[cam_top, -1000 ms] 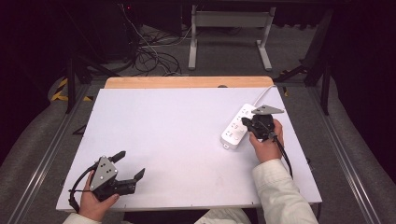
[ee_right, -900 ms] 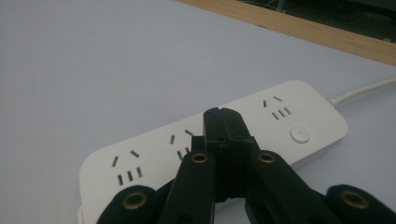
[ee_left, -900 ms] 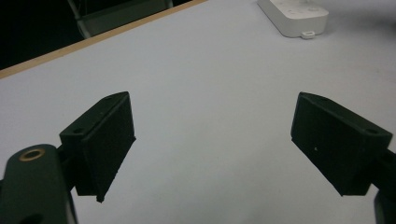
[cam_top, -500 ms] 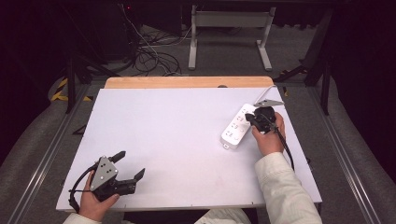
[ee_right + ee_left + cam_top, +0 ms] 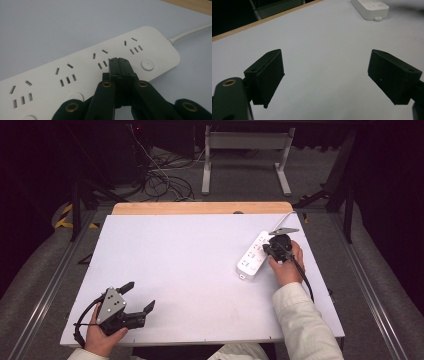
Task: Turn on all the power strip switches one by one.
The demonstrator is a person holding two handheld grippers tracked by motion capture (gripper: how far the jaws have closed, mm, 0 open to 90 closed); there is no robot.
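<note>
White power strip [image 5: 254,254] lies at right side of white table [image 5: 190,265], cord running off toward far edge. Right gripper [image 5: 120,65] over strip, jaws pressed together, tips at strip's top face near round button [image 5: 147,64]. Left gripper [image 5: 139,296] rests near front-left corner, jaws wide apart, nothing between them.

Under the right gripper [image 5: 119,65], whose matt black plastic jaws are pressed together, the power strip [image 5: 82,72] is smooth white plastic with a faint sheen. Around it the table [image 5: 190,260] has a matt, pale, smooth top with a bare wood strip [image 5: 200,208] along the far edge. The left gripper [image 5: 325,77], jaws wide apart, is matt black plastic with a brass-coloured rivet [image 5: 229,82].
</note>
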